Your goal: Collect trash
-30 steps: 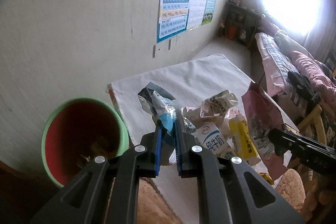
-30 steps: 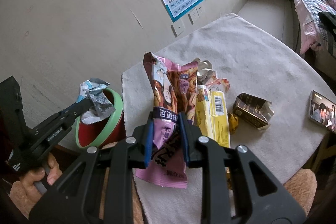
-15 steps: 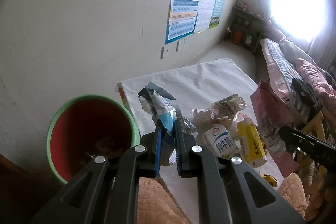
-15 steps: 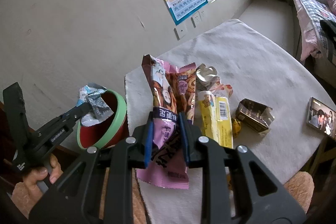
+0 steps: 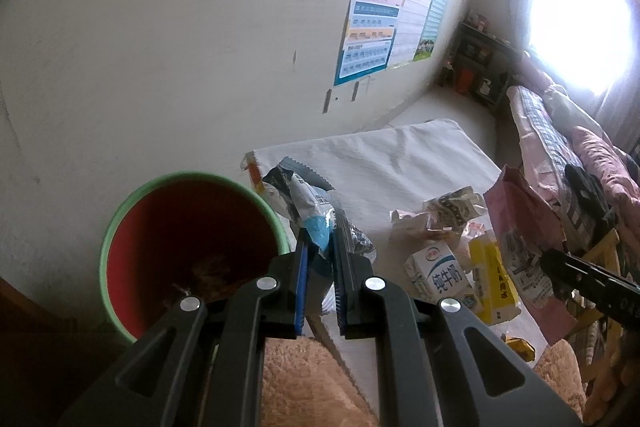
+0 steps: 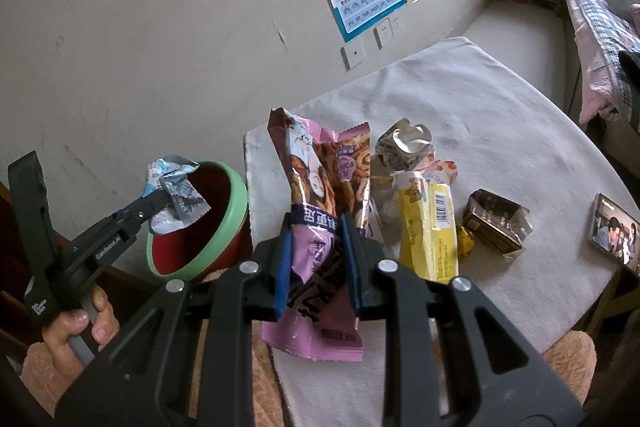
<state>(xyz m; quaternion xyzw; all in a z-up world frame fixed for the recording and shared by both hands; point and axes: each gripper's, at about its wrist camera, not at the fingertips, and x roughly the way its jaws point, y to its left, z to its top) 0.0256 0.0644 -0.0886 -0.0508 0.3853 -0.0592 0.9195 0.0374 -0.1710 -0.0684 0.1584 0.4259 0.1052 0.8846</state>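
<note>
**Operator:** Crinkled foil, silver and blue: that is the wrapper [image 5: 308, 211] my left gripper [image 5: 320, 247] has its jaws clamped on. From the right wrist view I see it hanging over the near rim of the green-rimmed red bin [image 6: 224, 227].

**Inspector:** And the right side?

**Operator:** My right gripper [image 6: 316, 247] is closed on a pink snack bag [image 6: 316, 187], pinched across its lower half, the bag standing up above the jaws. It sits just right of the bin, over the near edge of the cloth-covered table [image 6: 500, 115].

**Inspector:** What trash lies on the table?

**Operator:** All of it is right of the bin. I note a yellow packet [image 6: 432, 227], a crumpled paper cup [image 6: 404, 143] behind it, a flattened dark carton [image 6: 496, 223] further right, and a white milk carton [image 5: 440, 271] in the left wrist view. A phone [image 6: 614, 233] lies farthest from the bin.

**Inspector:** Bin contents?

**Operator:** Something brownish at the bottom; I cannot tell what.
</note>
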